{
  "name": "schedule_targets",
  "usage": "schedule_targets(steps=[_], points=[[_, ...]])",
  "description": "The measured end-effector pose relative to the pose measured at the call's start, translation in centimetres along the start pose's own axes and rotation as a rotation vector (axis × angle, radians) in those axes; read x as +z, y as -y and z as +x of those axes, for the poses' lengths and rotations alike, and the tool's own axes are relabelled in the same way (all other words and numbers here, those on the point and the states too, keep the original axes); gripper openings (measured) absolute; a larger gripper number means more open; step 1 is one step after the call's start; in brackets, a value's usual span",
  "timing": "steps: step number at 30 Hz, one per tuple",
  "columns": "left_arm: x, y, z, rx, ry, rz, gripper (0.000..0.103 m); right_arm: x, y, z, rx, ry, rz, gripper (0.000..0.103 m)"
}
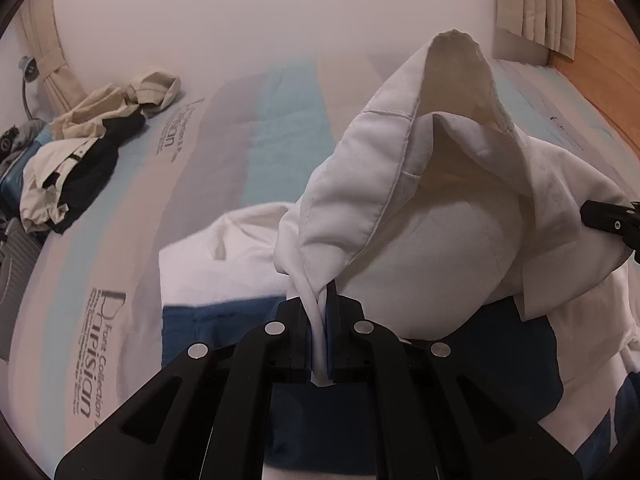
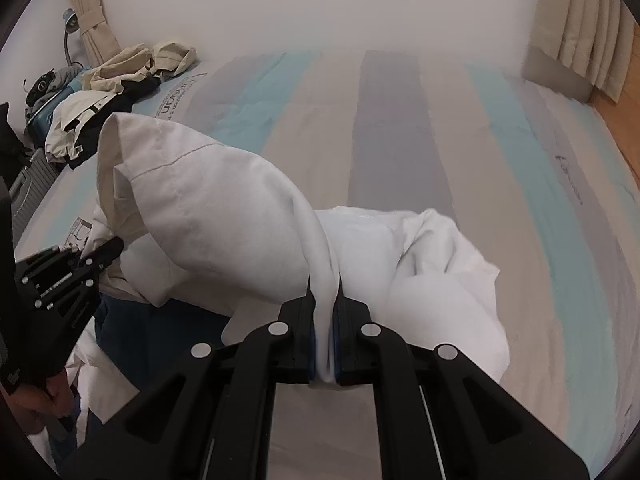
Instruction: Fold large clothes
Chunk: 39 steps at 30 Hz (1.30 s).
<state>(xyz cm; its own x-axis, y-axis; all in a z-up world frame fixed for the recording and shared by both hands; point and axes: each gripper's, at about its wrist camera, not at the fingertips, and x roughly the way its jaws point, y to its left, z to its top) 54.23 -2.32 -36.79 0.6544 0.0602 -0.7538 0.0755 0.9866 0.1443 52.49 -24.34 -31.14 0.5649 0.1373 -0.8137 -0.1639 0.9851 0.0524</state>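
One white garment [image 1: 420, 208] with dark blue panels is hanging bunched above the striped bed [image 1: 248, 128], lifted at two points while its lower folds are trailing onto the bedding. The left tool [image 1: 322, 312] is pinching a twisted strand of the white cloth between its blue-padded fingers, at 6 o'clock in its own view. The right tool [image 2: 325, 300] is likewise pressing together on a fold of the same cloth, at 6 o'clock in the right wrist view; from the left wrist view its black tip is showing at 3 o'clock [image 1: 612, 220], touching the fabric. One pile of beige and black clothes [image 2: 116, 96] is lying at 10 o'clock on the bed, well apart from the held garment. Two curtains are hanging by the wall, one tied at 11 o'clock [image 2: 94, 24], one at 1 o'clock [image 2: 580, 20].
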Motion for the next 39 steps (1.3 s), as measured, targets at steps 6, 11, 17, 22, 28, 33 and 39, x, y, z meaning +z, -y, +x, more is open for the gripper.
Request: schedule_targets(steps=[6,11,17,22,28,33,39], points=[[-2.5,0.5,0.3,-0.002,-0.041,-0.017,0.003,-1.9,-0.2,0.5,-0.010,-0.029,0.002,0.005],[-4.2,1.1,1.2,0.010,-0.055,0.003,0.003,-3.7,-0.1,1.4,-0.018,-0.062,0.007,0.005],[-5.2,1.9,2.6,0.020,-0.069,0.030,0.010,-4.5,-0.1,3.0,-0.018,-0.128,-0.009,0.010],[-4.4,0.0,-0.5,-0.012,0.032,-0.039,0.095,-3.3,0.5,0.9,0.015,-0.096,0.009,0.043],[-2.7,0.1,-3.0,-0.066,0.084,0.034,0.095,-2.0,0.1,-1.0,0.056,-0.079,-0.045,0.049],[-0.2,-0.3,-2.1,-0.167,0.103,0.077,0.095,1.0,-0.4,-2.1,0.157,-0.039,-0.120,0.065],[3.2,-1.2,2.2,-0.284,0.029,0.099,0.095,5.0,-1.1,3.0,0.334,-0.166,-0.238,0.066]])
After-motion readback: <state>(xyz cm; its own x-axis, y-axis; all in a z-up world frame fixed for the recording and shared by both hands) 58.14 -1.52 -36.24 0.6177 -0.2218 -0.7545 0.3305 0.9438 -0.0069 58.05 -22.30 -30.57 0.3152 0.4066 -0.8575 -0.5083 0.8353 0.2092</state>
